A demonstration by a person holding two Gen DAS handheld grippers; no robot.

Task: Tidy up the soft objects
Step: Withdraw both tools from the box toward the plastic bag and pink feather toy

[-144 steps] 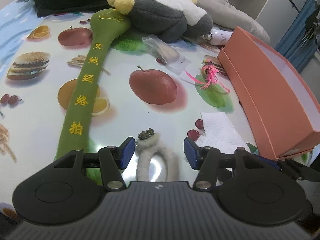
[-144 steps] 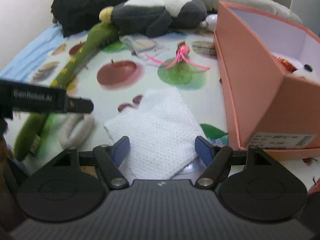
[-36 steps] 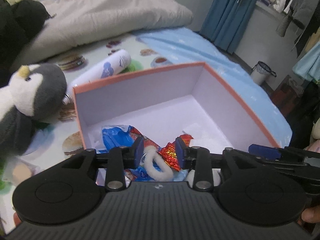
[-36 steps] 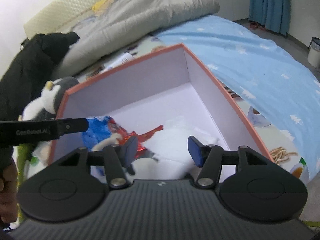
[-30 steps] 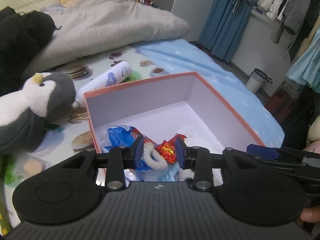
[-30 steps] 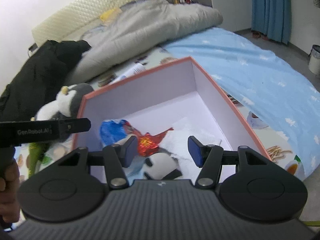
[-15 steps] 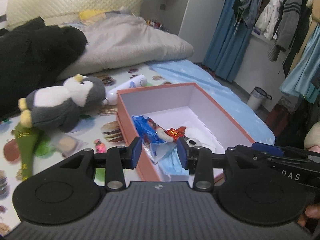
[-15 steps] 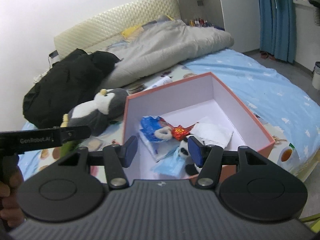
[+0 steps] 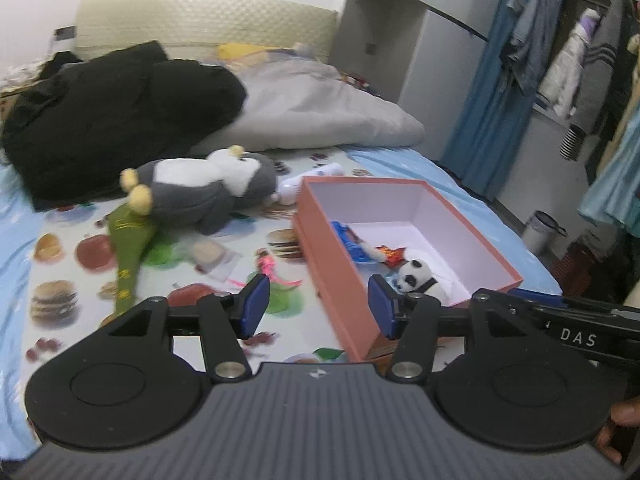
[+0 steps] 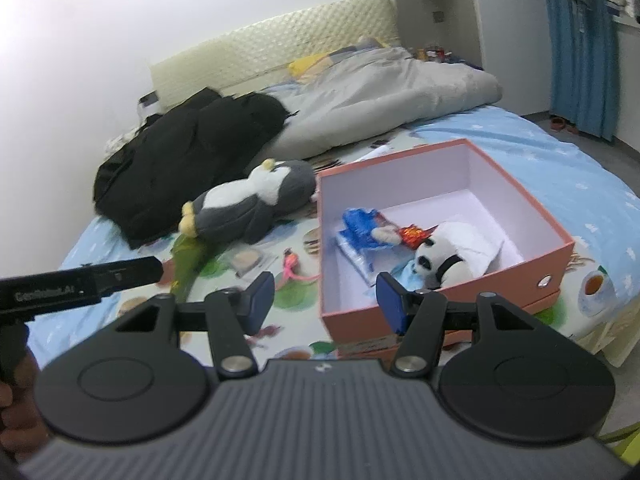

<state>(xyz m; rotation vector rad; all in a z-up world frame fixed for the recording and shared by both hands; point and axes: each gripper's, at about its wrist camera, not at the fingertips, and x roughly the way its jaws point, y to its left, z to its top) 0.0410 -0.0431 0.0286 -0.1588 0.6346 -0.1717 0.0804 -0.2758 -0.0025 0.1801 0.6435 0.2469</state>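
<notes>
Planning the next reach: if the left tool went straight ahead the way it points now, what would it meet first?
Probably the near left wall of the orange box, which sits between the open fingers of the left tool. Depth is unclear; slightly lower, it would meet the fruit-print mat instead.

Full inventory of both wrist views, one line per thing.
Salmon-pink cardboard box: 1, open, on the bed's near right.
Small panda plush: 1, black and white, inside the box.
Blue plastic wrapper: 1, inside the box.
Red foil wrapper: 1, inside the box.
Grey-and-white penguin plush: 1, left of the box.
Green padded stick: 1, by the penguin.
Black jacket: 1, far left.
Grey duvet: 1, far side.
Left gripper: open, empty.
Right gripper: open, empty.
</notes>
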